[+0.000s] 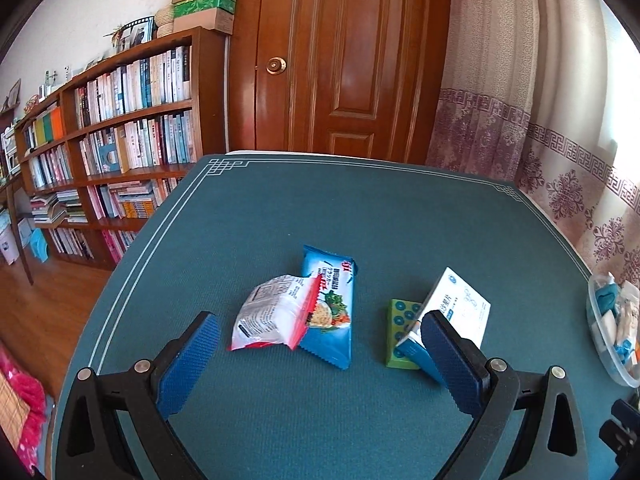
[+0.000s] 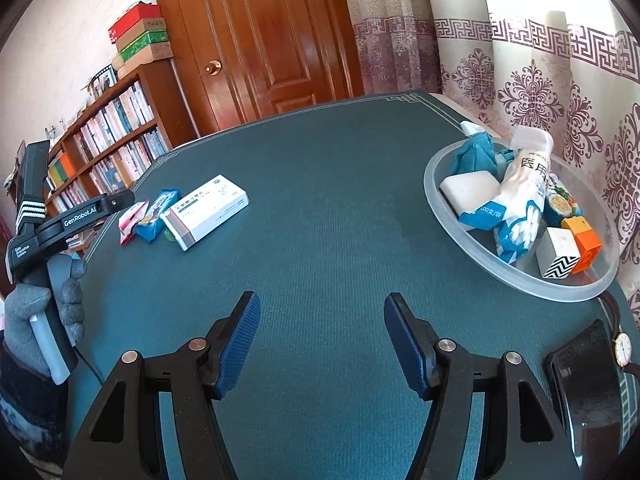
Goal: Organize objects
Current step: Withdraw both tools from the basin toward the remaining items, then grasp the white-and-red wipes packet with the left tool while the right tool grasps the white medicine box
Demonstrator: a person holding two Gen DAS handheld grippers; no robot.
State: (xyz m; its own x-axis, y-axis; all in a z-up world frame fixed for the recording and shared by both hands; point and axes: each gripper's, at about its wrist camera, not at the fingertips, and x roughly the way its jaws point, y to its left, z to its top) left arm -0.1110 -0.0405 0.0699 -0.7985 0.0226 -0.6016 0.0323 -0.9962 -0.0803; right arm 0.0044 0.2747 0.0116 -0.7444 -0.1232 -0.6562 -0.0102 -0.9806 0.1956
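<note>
On the teal table mat (image 1: 280, 208) lie a white and red snack packet (image 1: 272, 312), a blue cracker packet (image 1: 330, 304), a small green box (image 1: 400, 332) and a white and blue medicine box (image 1: 452, 312) leaning on it. My left gripper (image 1: 320, 364) hovers open just short of them, nothing between its blue pads; the right pad (image 1: 452, 360) overlaps the medicine box in view. My right gripper (image 2: 322, 344) is open over bare mat. The same items, the medicine box (image 2: 208, 210) among them, lie far left there. A clear bowl (image 2: 472, 240) holds several sorted objects.
The bowl (image 1: 612, 364) sits near the table's right edge by the curtain. A black tray (image 2: 588, 392) and a wristwatch (image 2: 622, 346) lie at the near right. A gloved hand (image 2: 36, 308) holds the left gripper's handle. A bookshelf and wooden door stand beyond the table.
</note>
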